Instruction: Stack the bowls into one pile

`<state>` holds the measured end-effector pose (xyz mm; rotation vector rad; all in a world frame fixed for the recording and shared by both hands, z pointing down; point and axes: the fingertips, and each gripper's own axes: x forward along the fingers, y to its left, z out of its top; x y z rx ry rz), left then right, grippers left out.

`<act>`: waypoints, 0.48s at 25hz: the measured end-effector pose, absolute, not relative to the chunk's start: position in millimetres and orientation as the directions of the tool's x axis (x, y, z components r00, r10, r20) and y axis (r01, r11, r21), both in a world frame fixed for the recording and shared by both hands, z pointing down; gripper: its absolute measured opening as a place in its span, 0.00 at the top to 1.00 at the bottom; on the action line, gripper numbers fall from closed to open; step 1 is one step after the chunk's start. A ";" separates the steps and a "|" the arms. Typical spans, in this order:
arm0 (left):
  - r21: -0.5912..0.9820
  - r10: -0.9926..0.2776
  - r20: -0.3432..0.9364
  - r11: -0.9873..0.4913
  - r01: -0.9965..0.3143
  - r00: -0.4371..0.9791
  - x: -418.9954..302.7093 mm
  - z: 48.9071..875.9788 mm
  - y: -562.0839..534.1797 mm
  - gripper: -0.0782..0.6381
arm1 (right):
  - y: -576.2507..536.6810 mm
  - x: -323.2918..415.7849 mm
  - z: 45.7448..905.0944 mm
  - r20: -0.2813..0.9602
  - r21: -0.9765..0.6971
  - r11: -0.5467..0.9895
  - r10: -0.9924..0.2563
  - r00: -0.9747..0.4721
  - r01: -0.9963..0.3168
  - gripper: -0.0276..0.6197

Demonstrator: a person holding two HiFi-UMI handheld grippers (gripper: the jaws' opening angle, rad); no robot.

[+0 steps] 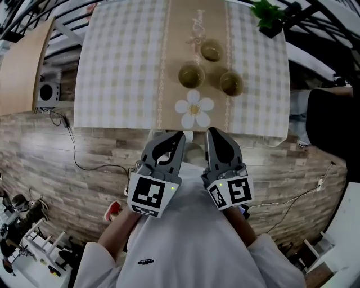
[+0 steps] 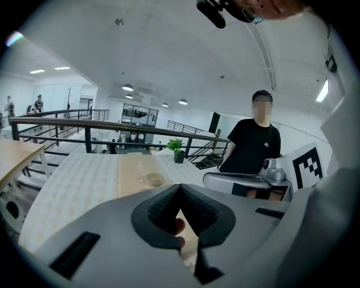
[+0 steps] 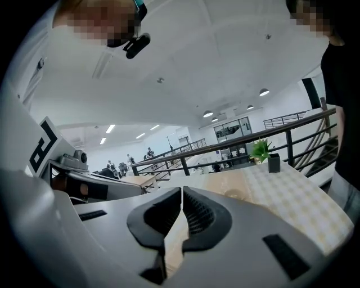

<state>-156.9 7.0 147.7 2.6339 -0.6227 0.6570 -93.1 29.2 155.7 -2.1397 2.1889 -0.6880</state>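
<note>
Three olive-green bowls stand apart on the tan runner of the checked table point(image 1: 118, 67): a far bowl point(image 1: 211, 50), a middle-left bowl point(image 1: 191, 75) and a right bowl point(image 1: 231, 82). My left gripper point(image 1: 179, 135) and right gripper point(image 1: 212, 132) are held side by side near my chest, short of the table's near edge, well away from the bowls. Both have their jaws pressed together with nothing between them. The left gripper view shows its shut jaws and one bowl point(image 2: 153, 180) far off. In the right gripper view, a bowl point(image 3: 234, 194) is faintly visible beyond the shut jaws.
A potted plant point(image 1: 269, 17) stands at the table's far right corner. A person in a black shirt point(image 1: 332, 121) stands to the right of the table. A wooden table point(image 1: 22, 67) lies to the left. Cables point(image 1: 79, 160) run across the wooden floor.
</note>
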 end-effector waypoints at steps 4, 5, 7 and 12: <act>0.244 -0.280 0.512 -0.860 -0.449 0.812 -154.0 153.1 -23.6 0.87 | -3.7 -93.5 155.8 0.311 -0.298 -0.064 -0.950 -0.033 -0.952 0.90; 0.247 -0.269 0.512 -0.863 -0.440 0.816 -155.6 154.1 -27.2 0.87 | -8.5 -94.7 154.7 0.313 -0.296 -0.078 -0.950 -0.020 -0.952 0.90; 0.251 -0.241 0.528 -0.872 -0.420 0.815 -164.4 155.0 -22.8 0.87 | -8.6 -100.6 151.5 0.314 -0.289 -0.101 -0.949 0.005 -0.952 0.90; 0.265 -0.277 0.493 -0.855 -0.445 0.825 -174.7 157.9 21.4 0.87 | 37.2 -106.6 158.7 0.332 -0.285 -0.128 -0.943 0.027 -0.950 0.90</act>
